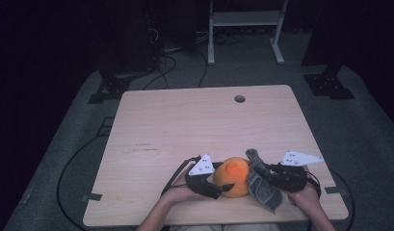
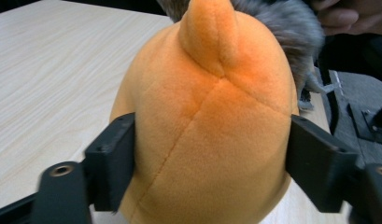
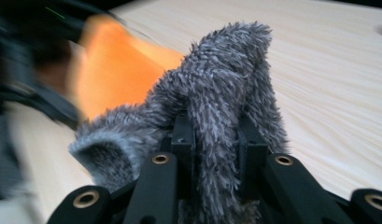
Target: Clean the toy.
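While the orange plush toy [image 1: 231, 176] sits near the front edge of the table [image 1: 194, 120], a bit right of the middle, both grippers are right up against it. No real container here as far as I can tell, unless you count the fuzzy grey fabric piece [image 1: 262, 185], which looks sort of like a soft sleeve or sock; whether anything is inside it I can't make out. It's draped against the right side of the plush, one end sticking up and the other trailing toward the front edge.

The left gripper [image 1: 218, 188] comes in from the toy's left. In the left gripper view the orange plush [image 2: 207, 130] fills the gap between the two black jaws, with a seam running down it and a pointy nub on top. The jaws sit about half spread, one on each flank of the toy; the left one looks to be touching the fleece, the right one is right at its edge, and I can't tell if they're really squeezing.

The right gripper [image 1: 262, 169] comes in from the right. In the right gripper view its jaws are pressed close together, pinching a fold of the grey fabric [image 3: 216, 107], which arches up out of them. The orange toy [image 3: 114, 70] is blurred just behind it.

The table's round cable hole [image 1: 240, 98] is up near the far edge, well apart from everything.
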A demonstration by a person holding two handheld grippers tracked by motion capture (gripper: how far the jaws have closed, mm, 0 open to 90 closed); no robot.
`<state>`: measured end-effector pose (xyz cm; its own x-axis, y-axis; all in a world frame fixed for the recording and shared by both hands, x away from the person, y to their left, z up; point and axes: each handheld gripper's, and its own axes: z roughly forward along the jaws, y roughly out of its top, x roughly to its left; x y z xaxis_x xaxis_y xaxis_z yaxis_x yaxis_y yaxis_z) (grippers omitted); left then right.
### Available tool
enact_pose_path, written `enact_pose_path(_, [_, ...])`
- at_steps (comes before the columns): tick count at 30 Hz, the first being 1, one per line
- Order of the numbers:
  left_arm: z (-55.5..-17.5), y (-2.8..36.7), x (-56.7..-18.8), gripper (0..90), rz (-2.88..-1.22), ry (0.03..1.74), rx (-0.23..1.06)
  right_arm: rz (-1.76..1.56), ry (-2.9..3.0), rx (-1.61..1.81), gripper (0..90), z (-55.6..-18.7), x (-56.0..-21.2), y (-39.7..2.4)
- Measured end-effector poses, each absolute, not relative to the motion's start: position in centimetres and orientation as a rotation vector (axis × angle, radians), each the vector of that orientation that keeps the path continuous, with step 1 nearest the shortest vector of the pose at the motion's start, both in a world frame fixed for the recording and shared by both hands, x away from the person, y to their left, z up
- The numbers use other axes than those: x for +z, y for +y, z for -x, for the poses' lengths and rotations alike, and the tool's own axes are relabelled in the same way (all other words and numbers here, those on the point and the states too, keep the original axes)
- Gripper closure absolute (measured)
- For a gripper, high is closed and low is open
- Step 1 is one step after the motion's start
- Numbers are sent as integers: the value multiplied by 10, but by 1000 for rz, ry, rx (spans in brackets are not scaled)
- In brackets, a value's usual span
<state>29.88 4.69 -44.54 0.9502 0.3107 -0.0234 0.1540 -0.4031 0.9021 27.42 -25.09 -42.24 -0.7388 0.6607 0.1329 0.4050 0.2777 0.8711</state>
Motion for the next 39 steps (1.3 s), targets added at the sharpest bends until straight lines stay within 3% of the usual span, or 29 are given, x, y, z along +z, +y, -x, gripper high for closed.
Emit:
enact_pose_path(2, [-300,48,-446,267,-1976,355,174,-1071,2274,1372,740,-278,-423,-257])
enact_pose_path(4, [-301,48,-446,266,-1969,362,160,-1061,2228,1514,745,-274,-410,-253])
enact_pose_path(7, [-298,43,-447,255,-1984,328,167,-846,2271,1494,739,-261,-386,-218])
enact_pose_path(9, [-298,45,-448,242,-1991,335,160,-785,2286,1389,736,-262,-389,-203])
enact_pose_path(14, [-295,43,-446,273,-2005,279,168,-898,2275,1367,738,-272,-407,-230])
enact_pose_path(19, [-301,41,-446,90,-2019,333,164,-896,2294,1386,738,-268,-411,-238])
enact_pose_path(25, [-298,37,-449,276,-1987,324,194,-886,2256,1382,739,-266,-395,-242])
enact_pose_path(31, [-293,33,-448,287,-2021,273,206,-748,2276,1363,738,-253,-382,-215])
enact_pose_path(36, [-293,30,-450,140,-2024,291,216,-760,2307,1377,740,-255,-392,-213])
enact_pose_path(39, [-292,29,-451,242,-1999,303,233,-762,2286,1336,738,-251,-382,-210])
